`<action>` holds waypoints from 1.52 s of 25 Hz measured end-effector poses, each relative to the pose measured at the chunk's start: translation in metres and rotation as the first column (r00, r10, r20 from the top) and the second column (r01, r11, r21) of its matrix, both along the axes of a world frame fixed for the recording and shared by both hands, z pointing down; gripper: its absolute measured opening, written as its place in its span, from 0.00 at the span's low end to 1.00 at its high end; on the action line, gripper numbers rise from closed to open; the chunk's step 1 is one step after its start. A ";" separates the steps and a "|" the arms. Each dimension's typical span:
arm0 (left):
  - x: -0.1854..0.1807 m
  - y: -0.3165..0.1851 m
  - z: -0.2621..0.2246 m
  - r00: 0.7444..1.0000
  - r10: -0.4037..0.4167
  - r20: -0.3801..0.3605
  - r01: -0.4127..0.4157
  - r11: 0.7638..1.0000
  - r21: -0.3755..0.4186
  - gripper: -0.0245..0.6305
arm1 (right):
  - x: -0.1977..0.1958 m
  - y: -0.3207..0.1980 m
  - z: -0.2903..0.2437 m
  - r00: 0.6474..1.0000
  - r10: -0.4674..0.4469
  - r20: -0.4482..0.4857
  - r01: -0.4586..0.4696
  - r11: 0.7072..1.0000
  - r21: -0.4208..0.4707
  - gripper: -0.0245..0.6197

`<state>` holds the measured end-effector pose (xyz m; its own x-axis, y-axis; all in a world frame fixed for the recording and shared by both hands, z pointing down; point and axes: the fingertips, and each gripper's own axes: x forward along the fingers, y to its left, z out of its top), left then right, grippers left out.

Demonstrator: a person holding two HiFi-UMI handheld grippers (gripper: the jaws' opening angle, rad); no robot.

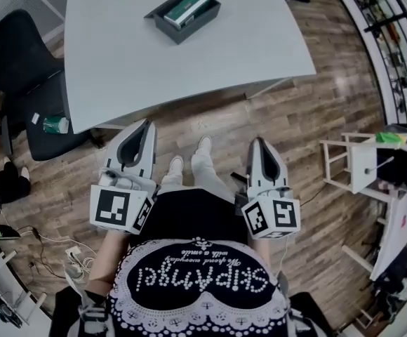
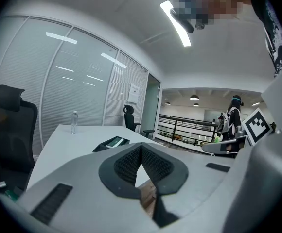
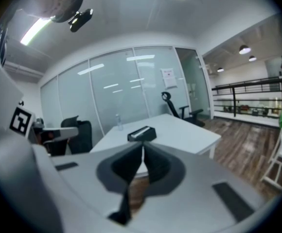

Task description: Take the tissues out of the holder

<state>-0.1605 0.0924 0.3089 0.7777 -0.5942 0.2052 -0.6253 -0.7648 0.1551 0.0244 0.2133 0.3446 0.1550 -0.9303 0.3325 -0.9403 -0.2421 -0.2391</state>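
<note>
1. Found the tissues (image 1: 188,8), a green-and-white pack, lying inside the dark open-topped holder (image 1: 163,14). Not yet lifted out.
2. Placed the holder on the far part of the white table (image 1: 189,69), well apart from both tools. Noted a clear bottle (image 2: 74,122) upright beyond it in the left gripper view.
3. Read the left tool (image 1: 145,125) as closed: jaws together at the tips, nothing between them. Same for the right tool (image 1: 257,142): jaws meeting, empty.
4. Saw both tools short of the table's near edge, over the wood floor (image 1: 295,97), aimed roughly toward the holder and close to level.
5. Judged as the approach step: no contact with holder or pack, the whole removal yet to do.
6. Next move, by judgement:
   - Carrying one tool across the table to the holder.
   - Parting its jaws before arrival.
   - Coming down over the pack and closing on the pack alone, clear of the holder wall.
   - Possibly pinning the holder with the other tool, given a light-looking box apt to rise with the pack.
7. Further out: black chair (image 1: 17,55) left of the table.
</note>
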 end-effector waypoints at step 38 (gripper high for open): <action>0.109 -0.035 -0.019 0.984 -0.171 -0.050 0.174 0.983 0.055 0.07 | 0.130 -0.054 0.015 0.990 -0.143 0.019 0.143 0.990 0.008 0.09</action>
<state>-0.0512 0.0579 0.2901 0.6700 -0.7305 0.1324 -0.7422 -0.6546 0.1438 0.1542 0.1593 0.3596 0.0136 -0.9445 0.3282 -0.9603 -0.1039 -0.2591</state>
